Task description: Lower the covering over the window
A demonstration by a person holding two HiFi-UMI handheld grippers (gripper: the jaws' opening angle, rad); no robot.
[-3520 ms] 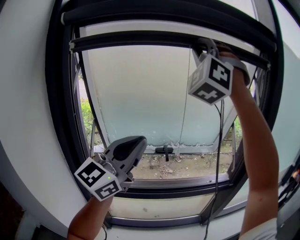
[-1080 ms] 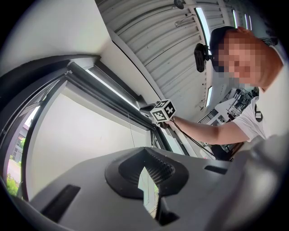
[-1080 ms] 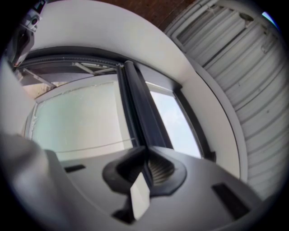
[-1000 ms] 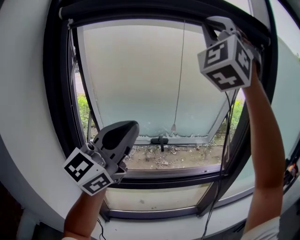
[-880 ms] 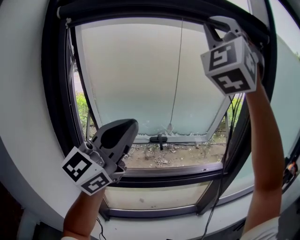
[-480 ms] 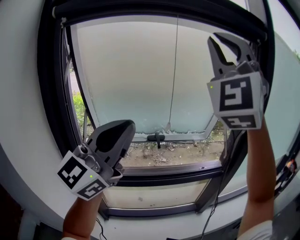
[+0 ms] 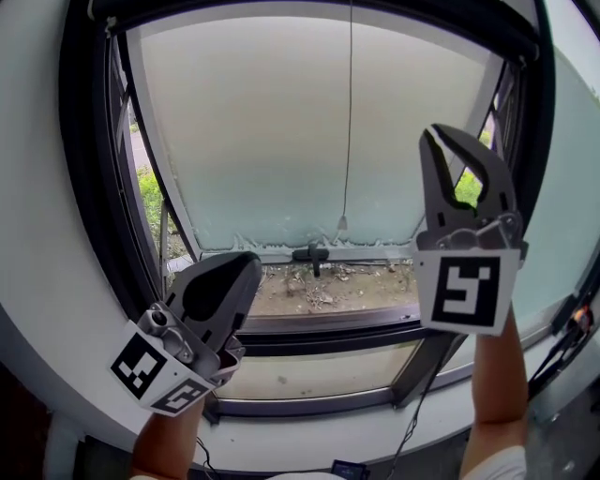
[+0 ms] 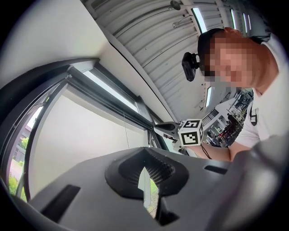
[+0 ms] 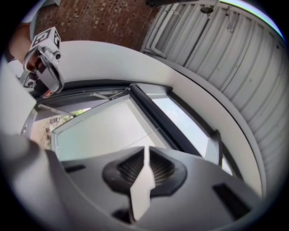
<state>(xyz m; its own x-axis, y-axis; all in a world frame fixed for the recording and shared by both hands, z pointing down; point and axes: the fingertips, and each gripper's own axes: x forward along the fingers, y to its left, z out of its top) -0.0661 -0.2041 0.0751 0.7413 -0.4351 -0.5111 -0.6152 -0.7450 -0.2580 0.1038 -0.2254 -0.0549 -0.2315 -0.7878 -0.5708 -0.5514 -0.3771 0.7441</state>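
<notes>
Covering point(image 7: 487, 21) is rolled tight along the top edge of the frame, so the frosted window pane point(image 7: 262, 141) is bare from top to sill and nothing has come down yet. The pull cord point(image 7: 349, 112) hangs dead vertical at centre frame, its small end weight point(image 7: 343, 223) just above the lower rail.

Right gripper point(image 7: 436, 136) is raised at right of centre, pointing straight up. Its jaws are together with only a thin slit between them, and nothing is caught there. The cord runs parallel to it, off to its left and a little farther in toward the glass.

Left gripper point(image 7: 246, 267) sits low at lower left, nose angled up and right. Its jaws are pressed together too, with nothing in them. The cord's weight lies up and to its right.

So the cord drops between the two grippers (neither touches it). I'd call the right one better placed, level with the cord's lower run. It needs to part its jaws and slide left across that vertical line.
</notes>
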